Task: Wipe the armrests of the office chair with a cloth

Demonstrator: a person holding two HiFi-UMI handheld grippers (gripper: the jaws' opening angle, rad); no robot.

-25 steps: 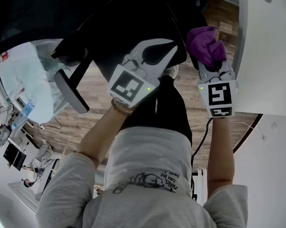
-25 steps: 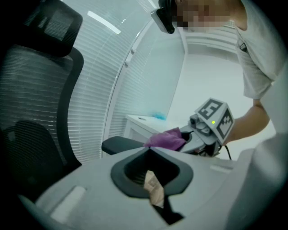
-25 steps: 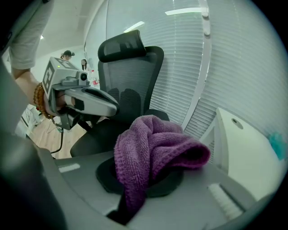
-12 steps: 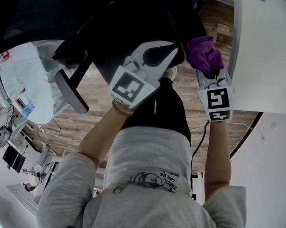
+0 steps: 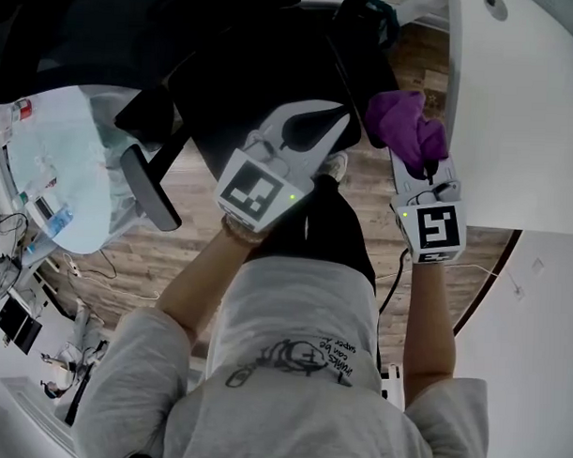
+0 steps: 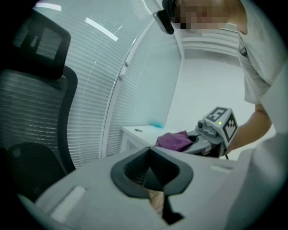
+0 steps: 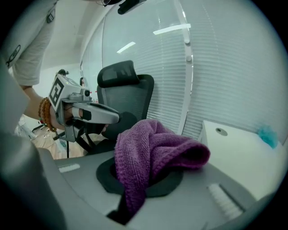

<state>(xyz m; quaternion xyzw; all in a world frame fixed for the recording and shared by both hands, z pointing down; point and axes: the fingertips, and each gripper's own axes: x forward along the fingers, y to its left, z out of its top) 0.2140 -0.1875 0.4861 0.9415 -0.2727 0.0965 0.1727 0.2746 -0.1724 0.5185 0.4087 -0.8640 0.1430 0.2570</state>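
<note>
The right gripper (image 7: 140, 182) clamps a bunched purple cloth (image 7: 153, 150), which could drag free against the armrest (image 5: 149, 187). The left gripper (image 6: 151, 174) is closed and empty.

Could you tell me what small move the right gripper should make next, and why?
Probably swing the right gripper toward the armrest: its jaws are shut on the purple cloth, which is held up beside the white desk, well apart from that armrest.

The office chair (image 5: 255, 53) stands left of the bench (image 5: 525, 119). The left claw (image 5: 309, 121) is before the chair. The right claw (image 5: 419, 155), with the cloth (image 5: 403, 119) in it, lies between chair and bench.
</note>
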